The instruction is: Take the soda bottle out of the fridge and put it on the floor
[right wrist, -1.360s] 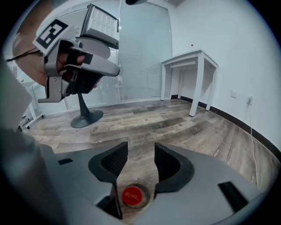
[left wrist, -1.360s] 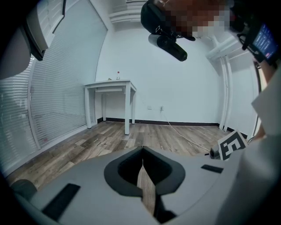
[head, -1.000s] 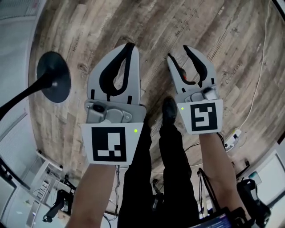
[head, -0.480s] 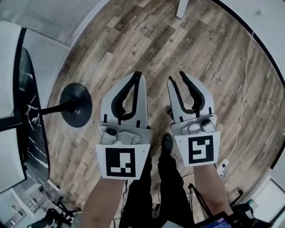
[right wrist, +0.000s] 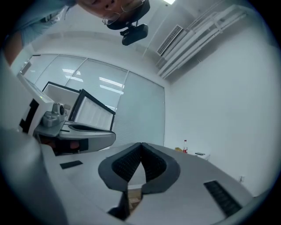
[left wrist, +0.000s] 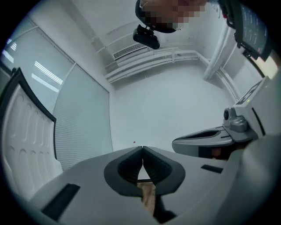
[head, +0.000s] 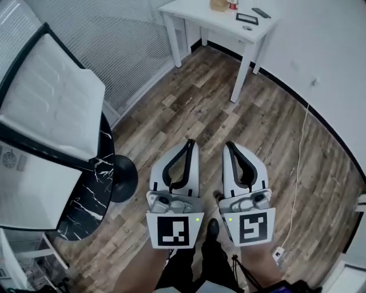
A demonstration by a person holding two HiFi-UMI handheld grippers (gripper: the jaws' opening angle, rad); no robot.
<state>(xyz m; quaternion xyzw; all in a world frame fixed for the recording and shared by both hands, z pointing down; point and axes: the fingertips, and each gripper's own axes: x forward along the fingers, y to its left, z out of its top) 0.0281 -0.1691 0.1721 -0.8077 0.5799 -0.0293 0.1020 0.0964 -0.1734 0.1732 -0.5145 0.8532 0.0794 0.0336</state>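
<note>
The left gripper (head: pixel 190 143) and the right gripper (head: pixel 230 145) both had their jaws pressed together on nothing above the floor (head: pixel 274 131), and I saw no soda bottle for sure, so I judged it perhaps already set down, hidden under them.

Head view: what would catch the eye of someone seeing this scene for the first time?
First come the white, black-jawed left gripper and right gripper, side by side low in the middle over the wood-plank floor; both are shut and empty, the right one's jaws having just closed. Next come the white black-framed panel at the left and the white table at the top.
</note>
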